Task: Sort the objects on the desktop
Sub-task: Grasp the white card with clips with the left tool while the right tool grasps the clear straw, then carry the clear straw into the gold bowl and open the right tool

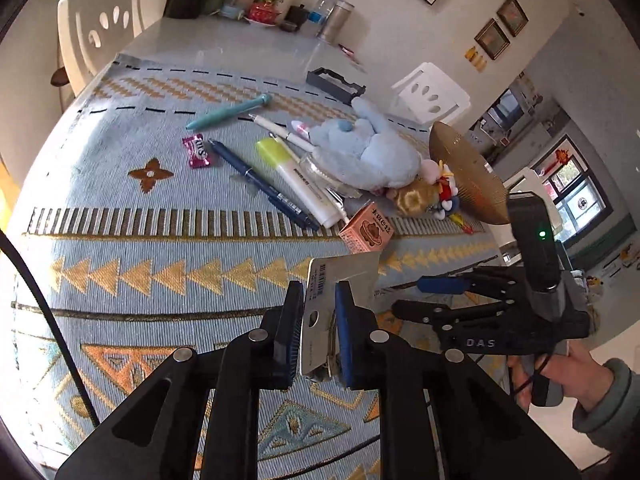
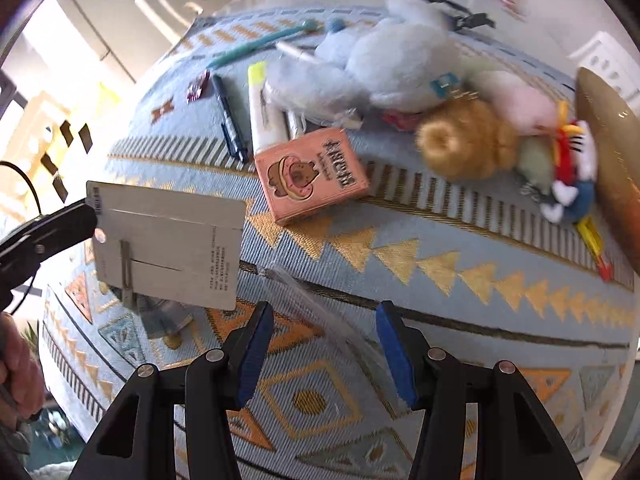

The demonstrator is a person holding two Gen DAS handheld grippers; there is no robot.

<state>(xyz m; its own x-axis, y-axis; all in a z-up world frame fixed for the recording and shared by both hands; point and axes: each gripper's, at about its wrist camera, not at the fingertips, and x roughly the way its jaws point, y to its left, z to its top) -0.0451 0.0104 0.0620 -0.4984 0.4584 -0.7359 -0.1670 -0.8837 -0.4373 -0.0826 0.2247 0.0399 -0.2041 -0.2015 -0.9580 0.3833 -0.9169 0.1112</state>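
My left gripper (image 1: pixel 319 320) is shut on a white card pack (image 1: pixel 340 280) with a barcode, held above the patterned cloth; it also shows in the right wrist view (image 2: pixel 168 248), gripped at its left edge. My right gripper (image 2: pixel 324 344) is open and empty over the cloth, and appears in the left wrist view (image 1: pixel 440 296) to the right of the card. A pink box (image 2: pixel 312 176) lies ahead of it. Pens, a yellow highlighter (image 1: pixel 296 176), a pink candy (image 1: pixel 197 151) and a blue plush (image 1: pixel 368 148) lie in a pile further back.
A golden-haired doll (image 2: pixel 468 140) and a small red-blue figure (image 2: pixel 568 184) lie right of the box. A gold dish (image 1: pixel 468 172) stands at the right edge. A dark tray (image 1: pixel 336 84) sits behind the plush. Bottles and jars (image 1: pixel 288 8) and white chairs stand at the far side.
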